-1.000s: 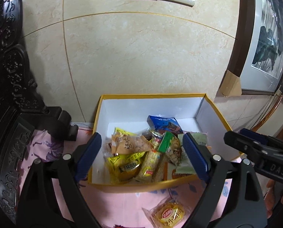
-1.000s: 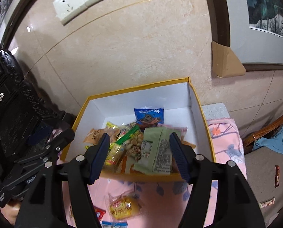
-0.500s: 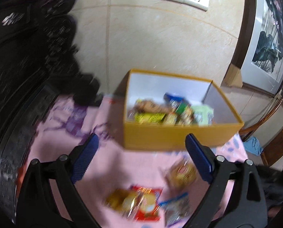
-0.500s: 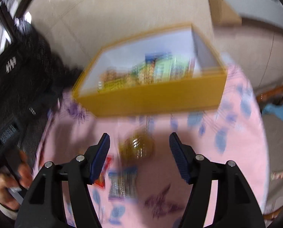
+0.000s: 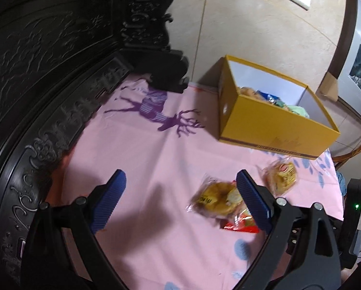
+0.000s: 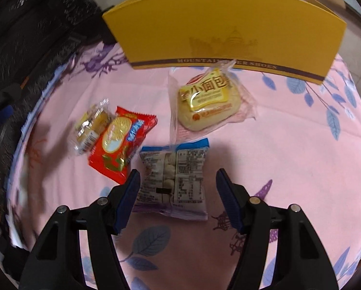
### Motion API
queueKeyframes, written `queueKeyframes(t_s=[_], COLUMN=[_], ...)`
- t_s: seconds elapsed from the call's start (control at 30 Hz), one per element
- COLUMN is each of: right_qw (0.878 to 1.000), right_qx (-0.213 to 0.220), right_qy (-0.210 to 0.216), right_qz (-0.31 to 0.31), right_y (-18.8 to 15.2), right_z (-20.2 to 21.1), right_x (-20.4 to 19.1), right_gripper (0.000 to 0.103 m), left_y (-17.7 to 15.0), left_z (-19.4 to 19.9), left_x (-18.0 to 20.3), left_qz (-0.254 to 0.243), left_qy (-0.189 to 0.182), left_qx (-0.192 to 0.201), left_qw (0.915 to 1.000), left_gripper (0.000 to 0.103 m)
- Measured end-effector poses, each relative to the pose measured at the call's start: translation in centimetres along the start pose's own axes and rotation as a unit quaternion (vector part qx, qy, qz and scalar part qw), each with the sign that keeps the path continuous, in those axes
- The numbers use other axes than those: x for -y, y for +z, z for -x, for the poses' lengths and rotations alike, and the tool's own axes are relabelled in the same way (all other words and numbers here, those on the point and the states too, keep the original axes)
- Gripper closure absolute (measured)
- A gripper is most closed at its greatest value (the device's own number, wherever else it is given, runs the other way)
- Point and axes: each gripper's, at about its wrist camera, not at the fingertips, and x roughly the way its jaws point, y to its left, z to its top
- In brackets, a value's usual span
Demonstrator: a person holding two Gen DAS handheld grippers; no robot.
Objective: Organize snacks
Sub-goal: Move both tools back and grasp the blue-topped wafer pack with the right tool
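left wrist: left gripper (image 5: 180,201) wide, empty, over pink printed cloth (image 5: 141,149); clear-wrapped yellow cake (image 5: 215,199) beside its right finger; open yellow cardboard box (image 5: 272,130) of snacks beyond | right wrist: right gripper (image 6: 178,193) closing, jaws astride blue-edged white snack packet (image 6: 173,176), not pressing; red biscuit packet (image 6: 120,142) left; wrapped bun (image 6: 209,101) before box

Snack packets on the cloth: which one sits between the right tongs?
The blue-edged packet, printed back up, lies between the closing right tongs; the others lie farther out.
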Motion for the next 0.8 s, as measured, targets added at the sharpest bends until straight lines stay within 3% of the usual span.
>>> queueKeyframes(t_s=[0.07,0.17,0.33,0.63,0.8], right_qw=[1.000,1.000,0.999,0.997,0.997], right_qx=[0.001,0.005,0.002,0.021,0.023], right_qy=[0.009,0.006,0.025,0.002,0.003], right_qz=[0.009,0.029,0.031,0.076,0.079], right_y=[0.0,0.2,-0.1,-0.4,-0.2], right_z=[-0.4,-0.6,-0.9,-1.3,-1.5], right_x=[-0.4,-1.1,-1.0,-2.3,-2.1], right_gripper=[0.049,0.053,0.051,0.048,0.050], left_y=[-0.2,-0.5,-1.1,-3.2,-3.7], left_z=[-0.2,-0.4,-1.1,-3.4,-4.8], left_x=[-0.2,0.1,1.3,4.7,5.4], left_qz=[0.005,0.000,-0.018,-0.059,-0.088], left_qy=[-0.003,-0.008,-0.027,-0.062,-0.058], left_qx=[-0.005,-0.008,-0.014,-0.050,-0.048], left_qw=[1.0000,0.9999,0.9994,0.9950,0.9932], left_gripper=[0.009,0.009,0.009,0.009,0.009])
